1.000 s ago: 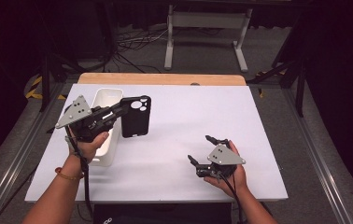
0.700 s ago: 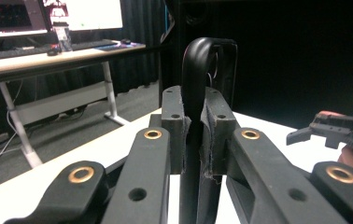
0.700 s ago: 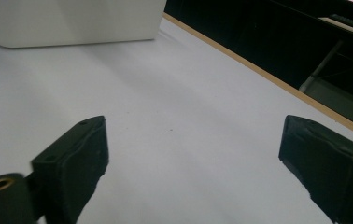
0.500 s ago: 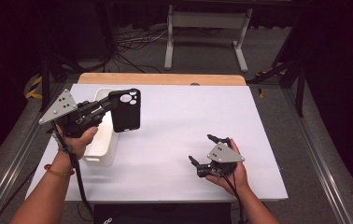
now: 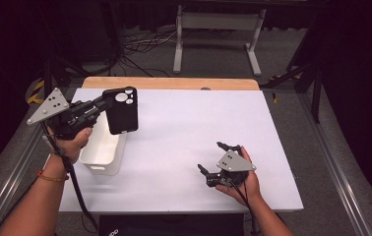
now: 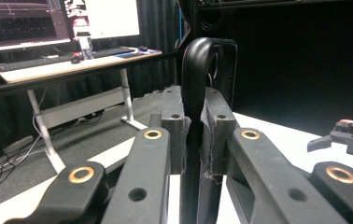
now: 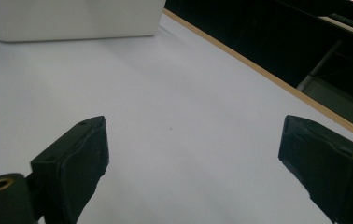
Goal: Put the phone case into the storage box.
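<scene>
We see a flat white rectangular surface (image 5: 174,147) with a light wooden strip (image 5: 169,83) along its far edge. A white rectangular plastic tub (image 5: 101,150) stands directly on it near the left edge.

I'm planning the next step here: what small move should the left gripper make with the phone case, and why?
Probably lower it into the white bin: the left gripper is shut on the black phone case, which hangs above the bin's far end.

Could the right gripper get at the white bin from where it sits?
Probably yes: the right gripper rests with jaws open and holding nothing, and only bare table lies between it and the white bin.
</scene>
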